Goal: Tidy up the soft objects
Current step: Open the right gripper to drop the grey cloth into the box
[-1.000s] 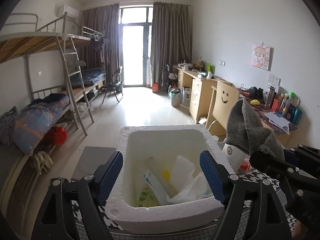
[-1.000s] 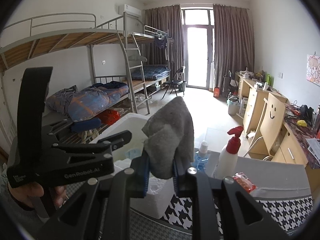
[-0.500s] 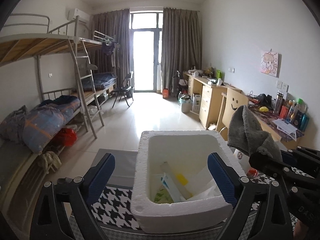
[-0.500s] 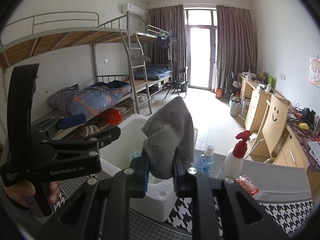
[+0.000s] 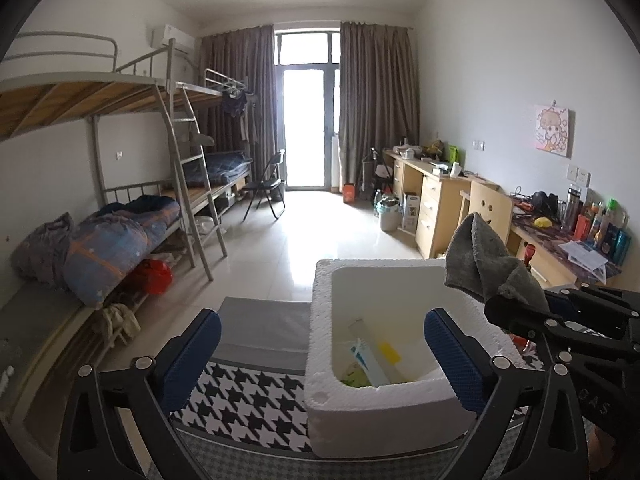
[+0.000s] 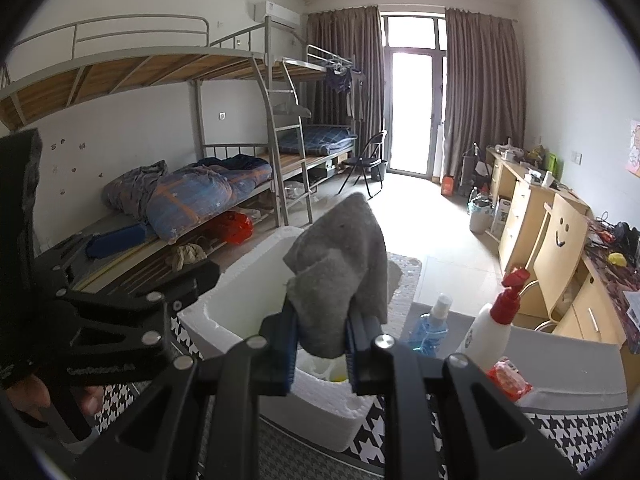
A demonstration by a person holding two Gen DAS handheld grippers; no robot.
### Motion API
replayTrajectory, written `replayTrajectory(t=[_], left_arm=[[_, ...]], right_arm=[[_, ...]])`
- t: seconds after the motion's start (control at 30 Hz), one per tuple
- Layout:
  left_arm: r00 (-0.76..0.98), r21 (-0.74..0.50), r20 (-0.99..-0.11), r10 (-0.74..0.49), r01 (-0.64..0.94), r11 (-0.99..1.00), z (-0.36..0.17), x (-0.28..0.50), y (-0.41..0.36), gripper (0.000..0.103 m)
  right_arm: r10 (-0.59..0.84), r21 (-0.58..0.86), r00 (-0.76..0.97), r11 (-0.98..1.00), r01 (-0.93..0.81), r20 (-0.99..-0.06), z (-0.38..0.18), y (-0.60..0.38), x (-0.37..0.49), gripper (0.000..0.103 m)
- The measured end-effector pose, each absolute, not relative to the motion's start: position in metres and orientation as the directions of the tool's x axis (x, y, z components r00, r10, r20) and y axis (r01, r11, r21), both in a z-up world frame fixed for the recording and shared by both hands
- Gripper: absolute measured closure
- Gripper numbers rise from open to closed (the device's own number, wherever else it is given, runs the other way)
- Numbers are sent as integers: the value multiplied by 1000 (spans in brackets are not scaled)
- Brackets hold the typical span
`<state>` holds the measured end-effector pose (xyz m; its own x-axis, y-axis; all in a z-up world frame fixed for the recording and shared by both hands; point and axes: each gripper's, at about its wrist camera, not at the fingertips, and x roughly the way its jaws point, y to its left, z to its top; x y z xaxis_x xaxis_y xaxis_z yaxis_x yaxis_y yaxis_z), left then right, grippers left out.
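Observation:
A grey cloth [image 6: 340, 264] sticks up from my right gripper [image 6: 322, 320], which is shut on its lower end and hovers over the near right part of a white foam box [image 6: 240, 292]. In the left wrist view the same cloth [image 5: 480, 256] hangs at the right, above the box's rim [image 5: 360, 412]. My left gripper [image 5: 320, 340] is low in front of the box, its jaws opening wide. The box's left wall lies between the blue pads [image 5: 192, 356], which do not touch it. Flat packets [image 5: 372, 360] lie in the box.
The box stands on a table with a houndstooth cover [image 5: 248, 396]. A blue spray bottle [image 6: 432, 324], a white bottle with a red trigger [image 6: 496, 320] and a red packet [image 6: 510, 376] stand right of the box. Bunk beds [image 5: 120, 240] line the left wall, desks [image 5: 432, 200] the right.
My left gripper's jaws have spread wider and it has shifted left, so the box now sits further right in its view. The right gripper keeps its hold on the cloth.

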<state>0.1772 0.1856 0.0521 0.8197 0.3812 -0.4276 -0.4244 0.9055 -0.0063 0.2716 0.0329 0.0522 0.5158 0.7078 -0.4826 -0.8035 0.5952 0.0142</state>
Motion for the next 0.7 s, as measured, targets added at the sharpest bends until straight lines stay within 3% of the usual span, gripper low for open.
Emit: replayTrajectory(t=[0.43, 0.53, 0.57, 0.6, 0.67, 0.7], left_arm=[[811, -13, -418, 408, -455, 891, 51, 164, 193, 1], [809, -12, -419, 412, -458, 889, 50, 163, 196, 1], [808, -11, -419, 414, -460, 888, 50, 162, 196, 1], [807, -11, -420, 414, -461, 887, 49, 161, 196, 1], [807, -16, -421, 413, -463, 886, 48, 161, 197, 1], [807, -16, -423, 412, -461, 887, 48, 161, 197, 1]], right_arm=[[699, 16, 497, 587, -809, -514, 48, 43, 286, 80], [693, 22, 491, 589, -808, -529, 45, 47, 290, 74], [691, 26, 487, 589, -808, -533, 44, 49, 291, 64], [689, 31, 484, 590, -807, -539, 44, 51, 293, 47], [692, 43, 480, 592, -805, -539, 44, 51, 294, 33], [692, 41, 487, 595, -803, -533, 44, 50, 294, 33]])
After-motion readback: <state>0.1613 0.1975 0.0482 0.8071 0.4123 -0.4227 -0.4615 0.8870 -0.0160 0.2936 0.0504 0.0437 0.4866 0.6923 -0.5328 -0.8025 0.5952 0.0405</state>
